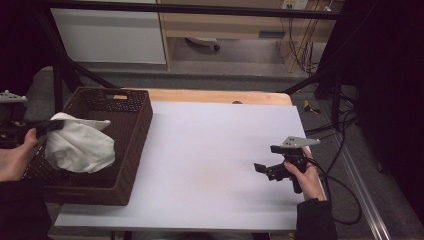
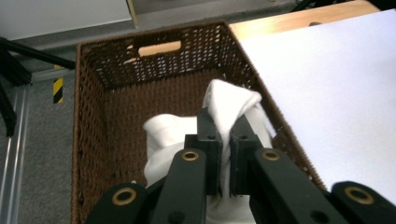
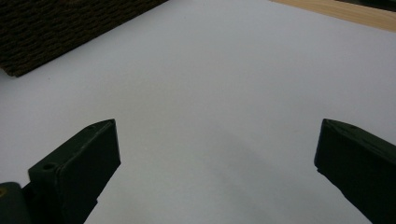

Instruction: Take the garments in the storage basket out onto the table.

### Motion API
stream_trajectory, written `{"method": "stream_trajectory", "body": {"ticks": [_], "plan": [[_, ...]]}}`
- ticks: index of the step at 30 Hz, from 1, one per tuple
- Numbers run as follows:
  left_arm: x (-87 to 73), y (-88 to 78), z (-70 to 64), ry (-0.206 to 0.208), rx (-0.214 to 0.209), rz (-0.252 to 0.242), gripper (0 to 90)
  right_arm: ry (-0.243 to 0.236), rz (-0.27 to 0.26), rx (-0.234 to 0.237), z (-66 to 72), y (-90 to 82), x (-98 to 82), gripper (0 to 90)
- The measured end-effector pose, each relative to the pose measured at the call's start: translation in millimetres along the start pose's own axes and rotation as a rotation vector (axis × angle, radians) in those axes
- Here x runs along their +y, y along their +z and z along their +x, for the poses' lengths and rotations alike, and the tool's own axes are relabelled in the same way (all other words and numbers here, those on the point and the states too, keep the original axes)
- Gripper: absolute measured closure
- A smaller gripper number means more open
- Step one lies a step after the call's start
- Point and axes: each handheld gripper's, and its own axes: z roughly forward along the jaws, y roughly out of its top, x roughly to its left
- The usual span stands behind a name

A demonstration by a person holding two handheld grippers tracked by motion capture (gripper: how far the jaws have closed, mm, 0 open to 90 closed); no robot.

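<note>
Basically the relation that matters: white cloth [image 1: 80, 147] hangs straight below the left gripper [image 2: 224, 135], over the inside of the brown wicker basket [image 1: 135, 150], so any coming move is up or down along that vertical line, with the basket walls on all sides. Left gripper fingers [image 2: 208, 140] are closed tight on a bunched corner of the cloth; in the left gripper view the fold pokes up between and just past the two pads, the rest of the fabric drops away beneath them toward the basket floor. No clear long axis, cloth is a crumpled lump, bulk hanging roughly downward from the pinch point. In the high view the lump sits at the basket's left-near part, partly above the rim line, lower part seemingly inside; cannot tell whether the bottom of it touches the basket floor. Left hand [image 1: 12, 157] is at the far left edge, right at the basket. Right gripper [image 1: 265, 169] is well apart, out over the bare white tabletop [image 1: 210, 150] on the right side, fingers [image 3: 79, 168] spread wide with nothing between them, pointing toward the basket's side. Left hand is by far the nearer one to the cloth; judgement: the right plays no part until the cloth clears the basket.
</note>
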Motion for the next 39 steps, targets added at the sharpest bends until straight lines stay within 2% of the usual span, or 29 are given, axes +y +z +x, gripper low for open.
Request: {"method": "stream_trajectory", "body": {"ticks": [18,29,39], "plan": [[42.2,-8.8,-19.4,0.057,-0.061,-0.011,85.4,0.0,-0.002,0.0,0.0,0.0,0.1,0.8],[67.3,-3.2,-40.5,0.102,-0.099,0.001,85.4,-0.002,-0.007,-0.002,-0.2,-1.0,0.3,0.8],[83.3,4.7,-57.0,0.139,-0.135,0.02,85.4,-0.002,-0.005,-0.001,-0.1,-1.0,0.5,0.8]]}}
